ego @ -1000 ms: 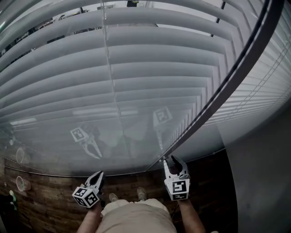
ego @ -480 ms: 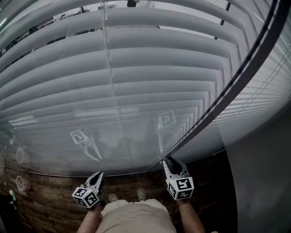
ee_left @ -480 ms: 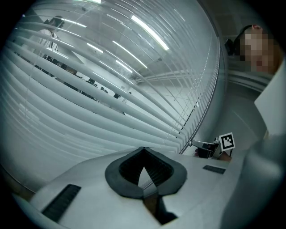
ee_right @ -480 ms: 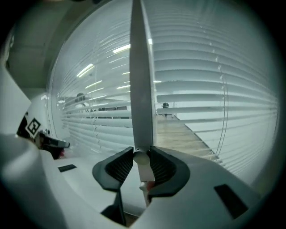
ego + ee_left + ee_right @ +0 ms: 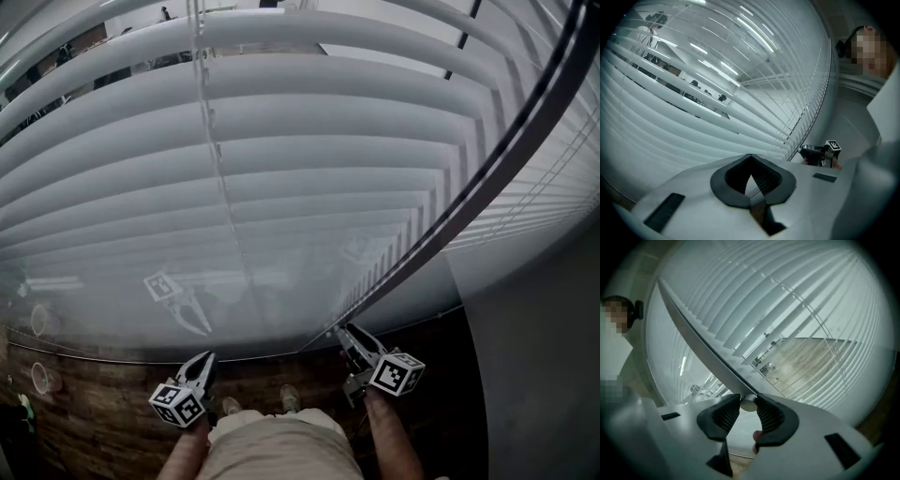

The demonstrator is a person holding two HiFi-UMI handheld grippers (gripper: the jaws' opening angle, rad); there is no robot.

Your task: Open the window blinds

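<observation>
**Right tongs pinch the blinds' rod**

The blinds [image 5: 309, 159] hang across the window straight ahead. The right tongs [image 5: 342, 330], which have just been closing, clamp the bottom end of the rod [image 5: 487, 178] at the blinds' right edge. The left tongs [image 5: 204, 359] are closed on nothing, well apart.

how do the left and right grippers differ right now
The right gripper is clamped on the end of the blind wand, its jaws having just been closing on it; the left gripper is shut on nothing. The right gripper sits at the blinds' right edge; the left gripper is further left, clear of the wand. Both are low, pointing towards the blinds.
</observation>
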